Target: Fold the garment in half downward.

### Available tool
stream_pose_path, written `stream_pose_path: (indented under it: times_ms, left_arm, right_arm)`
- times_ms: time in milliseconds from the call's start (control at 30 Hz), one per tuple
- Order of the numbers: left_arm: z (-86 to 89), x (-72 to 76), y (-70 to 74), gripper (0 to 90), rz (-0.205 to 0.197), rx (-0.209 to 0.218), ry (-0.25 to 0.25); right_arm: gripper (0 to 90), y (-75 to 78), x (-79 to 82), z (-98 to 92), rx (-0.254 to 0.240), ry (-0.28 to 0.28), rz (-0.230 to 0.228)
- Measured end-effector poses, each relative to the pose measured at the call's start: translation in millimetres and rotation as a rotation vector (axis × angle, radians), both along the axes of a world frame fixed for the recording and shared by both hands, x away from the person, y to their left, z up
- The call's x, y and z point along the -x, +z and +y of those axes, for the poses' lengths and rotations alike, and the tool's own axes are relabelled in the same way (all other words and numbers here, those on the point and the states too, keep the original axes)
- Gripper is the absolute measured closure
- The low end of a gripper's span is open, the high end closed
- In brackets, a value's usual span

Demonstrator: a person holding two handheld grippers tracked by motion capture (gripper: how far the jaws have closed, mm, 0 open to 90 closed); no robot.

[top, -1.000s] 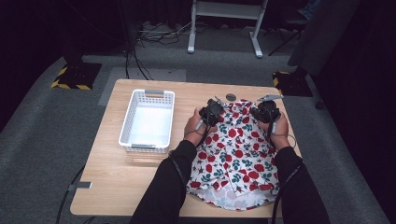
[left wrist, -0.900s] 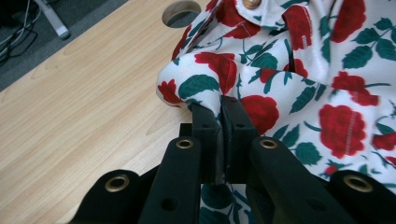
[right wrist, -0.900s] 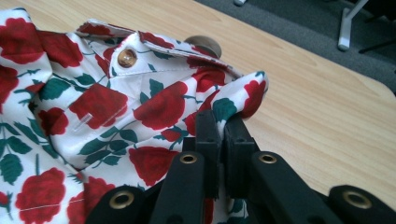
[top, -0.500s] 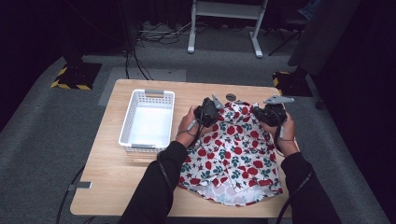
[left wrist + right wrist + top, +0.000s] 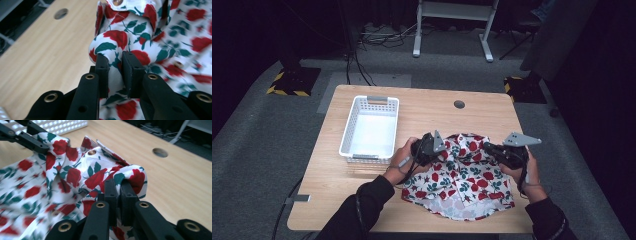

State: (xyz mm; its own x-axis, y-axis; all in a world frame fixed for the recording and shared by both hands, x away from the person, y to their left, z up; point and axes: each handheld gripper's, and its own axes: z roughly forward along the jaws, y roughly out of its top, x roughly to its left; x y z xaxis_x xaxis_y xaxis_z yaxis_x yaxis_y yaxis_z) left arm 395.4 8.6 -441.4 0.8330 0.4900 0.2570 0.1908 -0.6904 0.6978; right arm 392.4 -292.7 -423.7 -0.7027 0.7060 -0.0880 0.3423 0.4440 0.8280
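**Folding a rose-print garment beside the basket**

Gripping its far edge from both ends, the person holds the garment (image 5: pixel 462 180), which lies on the table (image 5: pixel 432 107) right of the basket (image 5: pixel 369 129). The right gripper (image 5: pixel 119 185) pinches a fold tight. The left gripper (image 5: pixel 115 58) has cloth between its jaws, which have just been easing apart, with a slim gap showing. That held edge runs hand to hand, so both grippers sit equally near. No readable writing anywhere.
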Motion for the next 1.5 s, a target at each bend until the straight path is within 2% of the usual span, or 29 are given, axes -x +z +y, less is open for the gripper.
stream_pose_path:
  times_ms: [100,167,233,300,400,467,567,600,633,700,733,767,833,933,1000,1067,1167,1200,1267,1367,1500]
  left_arm:
    - [6.4,16.0,-12.6,75.1,0.013,-0.009,-0.029]
    - [10.8,26.5,-18.2,74.1,0.025,-0.004,-0.041]
    - [14.8,35.6,-22.9,71.1,0.041,0.009,-0.052]
    - [22.1,44.7,-29.7,68.1,0.080,0.047,-0.066]
    - [27.5,54.0,-38.2,66.4,0.099,0.050,-0.077]
    - [31.6,60.1,-44.6,65.9,0.131,0.052,-0.089]
    - [39.8,66.8,-51.6,64.5,0.156,0.117,-0.076]
    - [41.1,67.9,-51.5,62.1,0.162,0.123,-0.065]
    - [41.5,68.3,-49.1,59.4,0.148,0.117,-0.051]
    - [40.3,66.8,-43.3,47.7,0.135,0.126,-0.029]
    - [35.9,63.0,-37.2,40.6,0.140,0.154,-0.010]
    - [30.9,60.7,-34.5,38.5,0.131,0.149,-0.001]
    - [18.6,53.7,-29.9,33.6,0.105,0.116,0.013]
    - [1.4,39.5,-24.6,29.1,0.093,0.092,0.028]
    - [-8.4,29.9,-22.7,28.7,0.084,0.064,0.034]
    - [-15.1,20.5,-24.4,29.0,0.096,0.029,0.052]
    - [-22.2,11.5,-32.3,36.6,0.099,-0.032,0.065]
    - [-23.7,8.9,-34.9,39.7,0.118,-0.041,0.060]
    - [-26.1,6.2,-40.3,48.2,0.149,-0.056,0.050]
    - [-28.6,2.6,-46.2,68.4,0.205,-0.071,0.021]
    - [-32.3,-3.6,-47.3,82.8,0.218,-0.066,0.030]
  right_arm:
    - [84.0,-8.1,17.8,-6.1,-0.009,0.023,0.017]
    - [81.4,-15.0,30.4,-9.9,0.012,0.030,0.016]
    - [79.2,-23.6,41.3,-15.5,-0.012,0.033,0.040]
    - [76.5,-34.7,53.0,-20.4,-0.002,0.031,0.061]
    - [73.1,-47.6,63.5,-28.3,-0.020,0.028,0.110]
    - [69.7,-54.7,68.9,-32.0,-0.011,0.018,0.134]
    - [63.7,-60.1,74.7,-36.3,-0.013,0.003,0.157]
    - [60.0,-59.7,75.9,-37.5,-0.014,-0.005,0.156]
    - [57.0,-58.7,76.5,-38.0,-0.014,-0.015,0.153]
    - [50.0,-54.2,76.0,-37.1,-0.016,-0.040,0.143]
    - [44.3,-49.6,74.3,-33.6,-0.013,-0.048,0.136]
    - [40.3,-47.8,73.2,-31.9,-0.015,-0.050,0.133]
    - [30.6,-41.9,69.5,-28.3,-0.057,-0.052,0.122]
    - [24.6,-34.0,59.8,-21.4,-0.073,-0.081,0.118]
    - [24.3,-33.1,52.3,-14.5,-0.036,-0.105,0.128]
    - [24.9,-36.5,44.1,-8.6,-0.001,-0.128,0.161]
    - [27.6,-45.2,35.0,-1.2,0.045,-0.155,0.202]
    - [30.4,-47.6,32.3,0.6,0.055,-0.162,0.209]
    - [39.8,-51.1,27.0,3.1,0.075,-0.168,0.220]
    - [58.5,-56.7,20.8,5.1,0.096,-0.139,0.257]
    - [77.0,-66.1,12.8,6.0,0.110,-0.124,0.307]
